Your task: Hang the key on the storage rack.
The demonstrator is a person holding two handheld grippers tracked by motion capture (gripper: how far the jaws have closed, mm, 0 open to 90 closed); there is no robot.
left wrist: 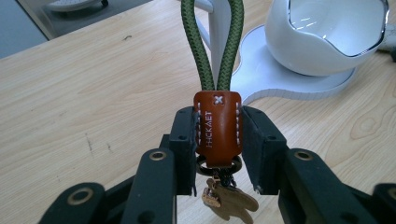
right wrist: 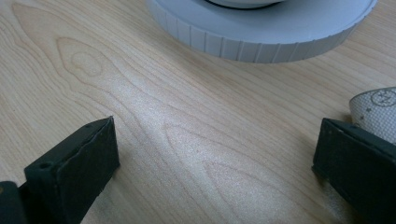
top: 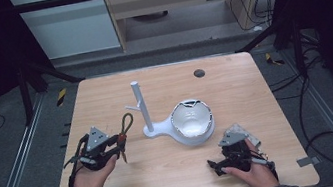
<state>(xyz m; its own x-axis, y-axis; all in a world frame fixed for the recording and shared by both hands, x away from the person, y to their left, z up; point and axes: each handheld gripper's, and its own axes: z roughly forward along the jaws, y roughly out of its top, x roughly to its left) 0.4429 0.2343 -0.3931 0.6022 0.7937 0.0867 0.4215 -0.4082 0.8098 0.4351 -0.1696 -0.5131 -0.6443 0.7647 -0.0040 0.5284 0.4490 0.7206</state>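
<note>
Black left gripper point(left wrist: 217, 154) clamps a brown leather keychain tab point(left wrist: 217, 128) with braided green loop point(left wrist: 212, 46); right gripper point(right wrist: 215, 158) gapes wide.

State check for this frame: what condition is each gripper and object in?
left gripper: shut on keychain's leather tab
keychain: held off the table, cord loop pointing toward stand
white stand: upright, pegs bare
white bowl: on stand's base, empty
right gripper: open, holding nothing

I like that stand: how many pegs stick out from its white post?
1. A single short peg branches left from the white post, about halfway up in the high view; another behind the post could be hidden.
</note>
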